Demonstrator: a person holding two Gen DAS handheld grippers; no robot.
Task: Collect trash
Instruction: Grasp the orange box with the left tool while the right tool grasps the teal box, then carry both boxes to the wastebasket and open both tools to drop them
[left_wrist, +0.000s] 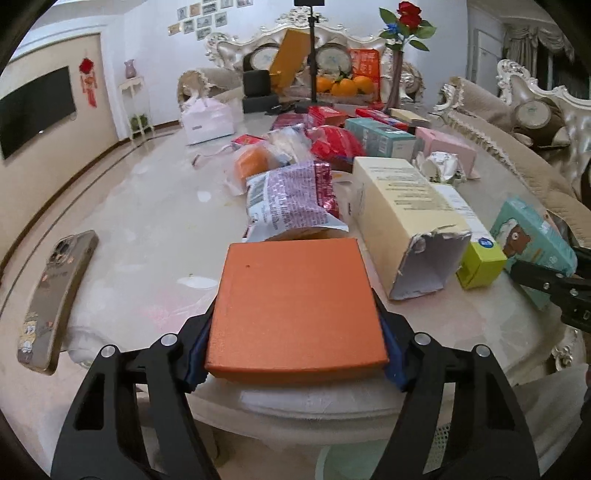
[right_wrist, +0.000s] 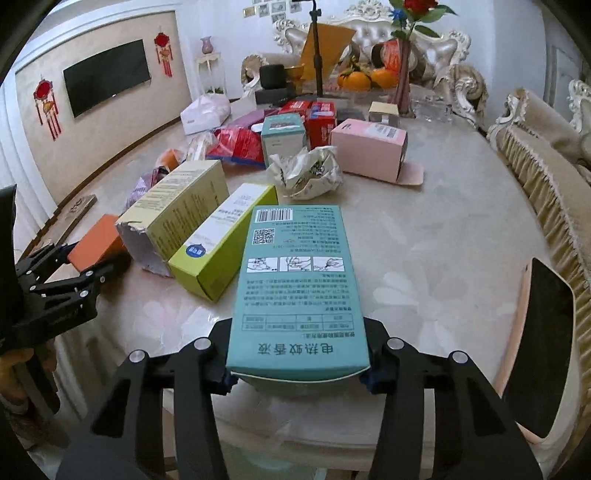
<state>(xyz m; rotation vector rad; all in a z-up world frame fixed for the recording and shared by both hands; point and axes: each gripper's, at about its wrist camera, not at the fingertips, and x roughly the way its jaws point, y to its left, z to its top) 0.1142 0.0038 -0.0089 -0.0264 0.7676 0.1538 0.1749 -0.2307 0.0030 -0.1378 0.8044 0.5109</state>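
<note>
Left tongs (left_wrist: 295, 354) grip the flat orange box (left_wrist: 295, 299) at the desk (left_wrist: 147, 229) edge; right tongs (right_wrist: 297, 365) clamp the teal mosquito-liquid carton (right_wrist: 295, 280).

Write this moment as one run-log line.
left gripper: shut on flat orange box | right gripper: shut on teal printed carton | both resting at marble table edge

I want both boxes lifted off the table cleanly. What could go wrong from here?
The left tool grips only the near end of the orange box, so it may droop or slip. The right tool likewise pinches the teal box at its near end. Lifting the teal box could nudge the green box beside it.
</note>
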